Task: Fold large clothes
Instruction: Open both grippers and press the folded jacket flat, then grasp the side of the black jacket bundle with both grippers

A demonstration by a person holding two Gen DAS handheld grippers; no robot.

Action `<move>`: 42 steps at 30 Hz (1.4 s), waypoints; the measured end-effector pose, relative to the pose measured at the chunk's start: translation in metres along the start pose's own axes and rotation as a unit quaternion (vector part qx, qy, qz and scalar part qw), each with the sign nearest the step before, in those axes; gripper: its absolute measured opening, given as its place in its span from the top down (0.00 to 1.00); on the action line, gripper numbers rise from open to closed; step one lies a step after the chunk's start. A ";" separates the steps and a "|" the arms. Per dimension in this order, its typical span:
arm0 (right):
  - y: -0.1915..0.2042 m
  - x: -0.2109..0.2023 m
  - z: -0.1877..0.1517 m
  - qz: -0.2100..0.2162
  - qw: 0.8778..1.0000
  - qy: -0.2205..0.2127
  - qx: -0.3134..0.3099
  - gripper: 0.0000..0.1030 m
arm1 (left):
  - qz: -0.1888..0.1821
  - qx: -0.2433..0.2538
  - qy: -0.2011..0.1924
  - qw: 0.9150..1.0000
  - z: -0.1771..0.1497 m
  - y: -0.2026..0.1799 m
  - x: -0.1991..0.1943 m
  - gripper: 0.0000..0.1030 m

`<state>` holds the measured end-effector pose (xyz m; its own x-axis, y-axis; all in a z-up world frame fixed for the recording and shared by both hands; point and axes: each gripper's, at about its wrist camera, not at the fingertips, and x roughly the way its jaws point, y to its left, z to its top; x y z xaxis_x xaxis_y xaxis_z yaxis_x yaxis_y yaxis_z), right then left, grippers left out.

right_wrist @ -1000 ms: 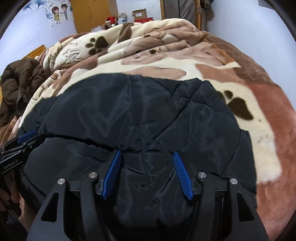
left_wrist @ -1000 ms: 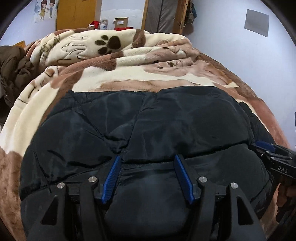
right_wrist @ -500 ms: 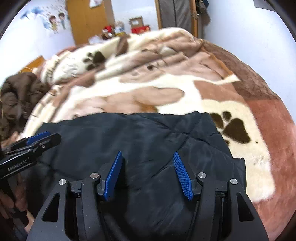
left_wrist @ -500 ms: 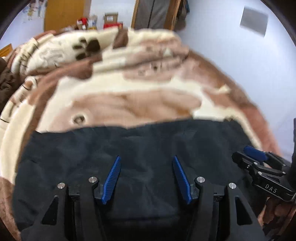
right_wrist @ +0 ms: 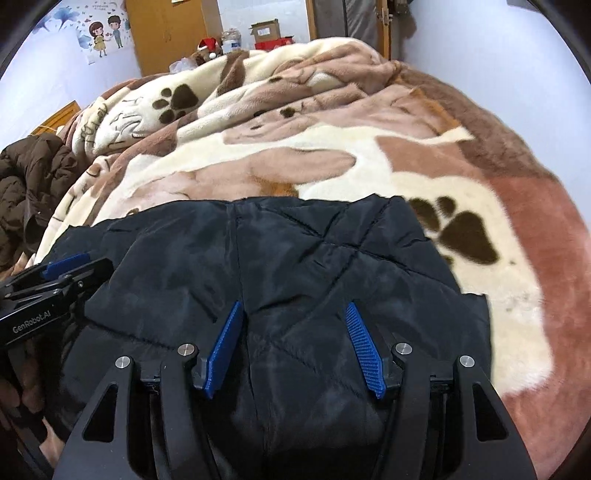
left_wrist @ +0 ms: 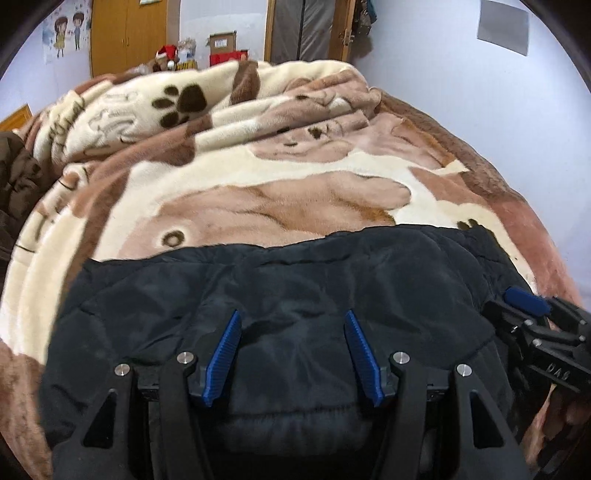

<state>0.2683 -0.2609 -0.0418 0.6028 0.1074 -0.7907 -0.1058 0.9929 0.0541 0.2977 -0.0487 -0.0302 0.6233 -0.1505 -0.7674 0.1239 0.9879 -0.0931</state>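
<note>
A black quilted jacket (left_wrist: 295, 280) lies folded on a paw-print blanket (left_wrist: 258, 192) on the bed; it also shows in the right wrist view (right_wrist: 295, 251). My left gripper (left_wrist: 293, 317) is open just above the jacket's near part, its blue pads (left_wrist: 225, 350) apart with nothing between them. My right gripper (right_wrist: 295, 310) is open over the jacket's right half, also empty. Each gripper shows in the other's view: the right gripper at the right edge (left_wrist: 532, 325), the left gripper at the left edge (right_wrist: 55, 280).
A brown puffy coat (right_wrist: 29, 184) is heaped at the bed's left side. The blanket is bunched toward the far end (right_wrist: 295, 74). A wooden wardrobe (left_wrist: 125, 33), boxes and a doorway stand behind. A white wall (left_wrist: 517, 110) runs along the right.
The jacket's far half has been folded toward me, so it covers less of the blanket. Both grippers have drawn back toward the near edge and stay open.
</note>
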 end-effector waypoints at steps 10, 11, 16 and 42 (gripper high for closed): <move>-0.035 -0.019 -0.014 -0.037 0.999 -0.003 0.038 0.43 | 0.062 -0.034 -0.043 0.997 -0.019 0.080 -0.051 0.41; -0.042 -0.022 -0.014 -0.039 0.998 -0.009 0.047 0.43 | 0.074 -0.046 -0.040 0.995 -0.022 0.097 -0.052 0.41; -0.077 -0.021 -0.013 -0.024 0.995 -0.012 0.101 0.43 | 0.101 -0.095 -0.006 0.990 -0.036 0.159 -0.037 0.41; -0.091 -0.054 -0.051 -0.032 0.996 0.011 0.080 0.58 | 0.039 -0.155 -0.019 0.987 -0.083 0.192 -0.071 0.40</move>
<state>0.2052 -0.3596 -0.0346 0.5864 0.0438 -0.8089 0.0609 0.9933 0.0980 0.2135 0.1548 -0.0460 0.6506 -0.0699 -0.7562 -0.1635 0.9595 -0.2294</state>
